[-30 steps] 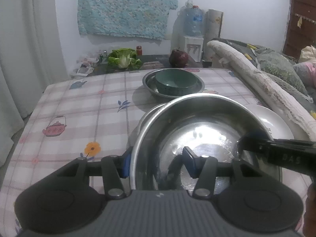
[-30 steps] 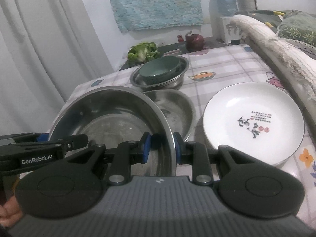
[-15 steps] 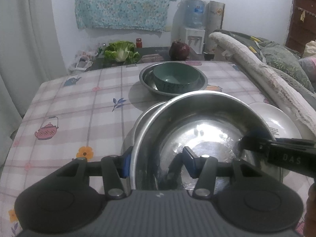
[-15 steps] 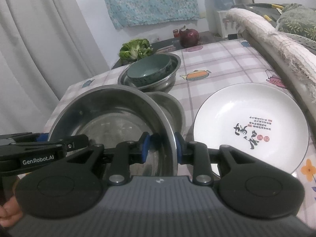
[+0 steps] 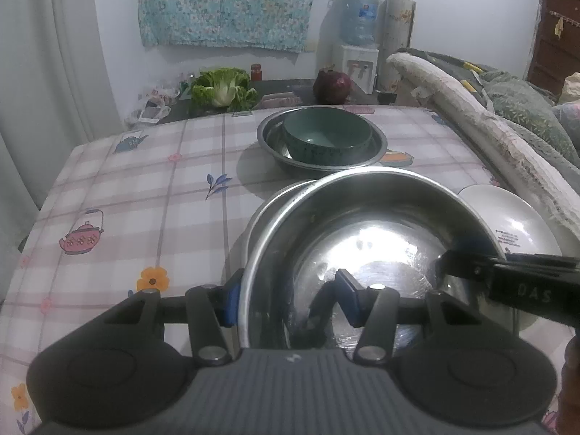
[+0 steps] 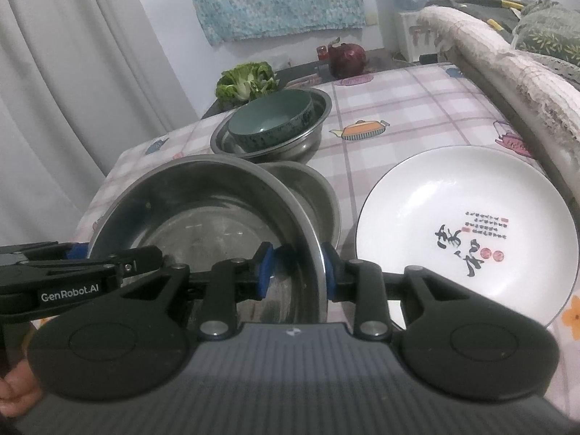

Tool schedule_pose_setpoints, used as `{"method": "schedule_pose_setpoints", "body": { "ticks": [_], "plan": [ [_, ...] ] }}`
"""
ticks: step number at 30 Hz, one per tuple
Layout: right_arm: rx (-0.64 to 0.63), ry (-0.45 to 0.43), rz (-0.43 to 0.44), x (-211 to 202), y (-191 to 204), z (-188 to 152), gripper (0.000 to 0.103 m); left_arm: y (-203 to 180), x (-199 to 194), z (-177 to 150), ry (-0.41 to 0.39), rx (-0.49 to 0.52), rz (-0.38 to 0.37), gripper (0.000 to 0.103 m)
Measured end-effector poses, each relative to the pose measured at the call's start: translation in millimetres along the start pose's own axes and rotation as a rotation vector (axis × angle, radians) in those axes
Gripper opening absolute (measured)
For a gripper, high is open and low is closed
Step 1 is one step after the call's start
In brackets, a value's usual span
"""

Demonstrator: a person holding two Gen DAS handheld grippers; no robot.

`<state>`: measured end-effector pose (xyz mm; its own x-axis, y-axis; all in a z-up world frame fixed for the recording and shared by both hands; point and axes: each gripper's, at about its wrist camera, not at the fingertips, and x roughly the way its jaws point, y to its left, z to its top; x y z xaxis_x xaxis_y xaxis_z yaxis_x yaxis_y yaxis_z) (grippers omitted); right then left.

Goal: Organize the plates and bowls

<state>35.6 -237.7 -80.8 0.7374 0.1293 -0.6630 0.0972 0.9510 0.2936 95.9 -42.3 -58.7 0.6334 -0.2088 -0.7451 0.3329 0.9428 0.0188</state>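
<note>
Large round steel basin (image 5: 369, 253) sits between both claws: left gripper (image 5: 290, 299) clamped on its near-left rim, right gripper (image 6: 294, 272) clamped on its right rim. Smaller steel bowl (image 6: 315, 195) just beyond; white printed plate (image 6: 467, 232) right of the right claw.

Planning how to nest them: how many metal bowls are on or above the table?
3. The big metal bowl is held by both grippers, a smaller one sits just beyond it, and the far one holds the green bowl.
</note>
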Motion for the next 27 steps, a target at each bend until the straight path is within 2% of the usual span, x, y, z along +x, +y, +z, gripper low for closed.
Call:
{"method": "schedule_pose_setpoints", "body": {
  "ticks": [11,18,24,27],
  "plan": [
    [0.005,0.012,-0.009,5.6,-2.3,0.9,0.032,-1.3,4.8,-0.4,0.009,0.002,-0.001,0.053],
    [0.004,-0.001,-0.004,5.0,-1.9,2.1,0.042,-5.0,6.0,0.4,0.000,0.018,0.001,0.052],
    [0.008,-0.012,-0.010,7.9,-2.6,4.4,0.043,-4.2,4.5,-0.3,-0.023,0.017,-0.009,0.053],
    [0.008,-0.033,-0.022,5.0,-3.3,8.1,0.051,-1.5,-0.7,-0.9,-0.047,0.013,-0.006,0.054]
  ]
}}
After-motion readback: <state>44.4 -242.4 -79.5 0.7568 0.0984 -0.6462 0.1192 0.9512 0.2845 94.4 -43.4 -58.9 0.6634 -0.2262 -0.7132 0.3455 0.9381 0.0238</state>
